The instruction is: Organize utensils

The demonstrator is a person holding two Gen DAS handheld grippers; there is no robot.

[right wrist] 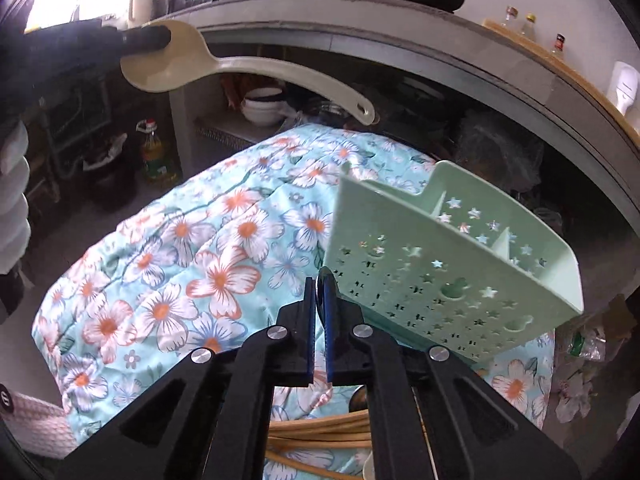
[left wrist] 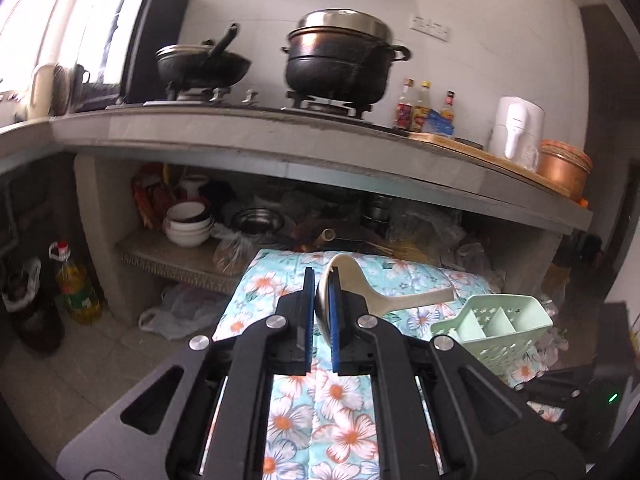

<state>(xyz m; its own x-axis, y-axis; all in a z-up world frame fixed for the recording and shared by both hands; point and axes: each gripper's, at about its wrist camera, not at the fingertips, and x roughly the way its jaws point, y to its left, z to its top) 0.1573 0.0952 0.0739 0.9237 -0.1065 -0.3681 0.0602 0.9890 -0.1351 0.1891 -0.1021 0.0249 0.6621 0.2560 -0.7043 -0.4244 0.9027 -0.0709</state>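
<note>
A beige plastic rice spoon (left wrist: pixel 400 300) hangs in the air above the floral cloth. My left gripper (left wrist: pixel 322 276) is shut on the rim of its bowl, and the handle points right. In the right wrist view the same spoon (right wrist: pixel 248 68) shows at the upper left, with the left gripper (right wrist: pixel 150 38) clamped on its bowl. A pale green utensil caddy (right wrist: pixel 448 264) with star-shaped holes and dividers is tilted off the cloth. My right gripper (right wrist: pixel 319 284) is shut on its lower left corner. The caddy (left wrist: pixel 496 328) looks empty in the left wrist view.
A floral quilted cloth (right wrist: pixel 192 248) covers the work surface. Several bamboo chopsticks (right wrist: pixel 320 432) lie under the right gripper. Behind are a concrete counter (left wrist: pixel 280 128) with two black pots and a white kettle (left wrist: pixel 516 128), stacked bowls (left wrist: pixel 188 224) below, and an oil bottle (left wrist: pixel 78 284) on the floor.
</note>
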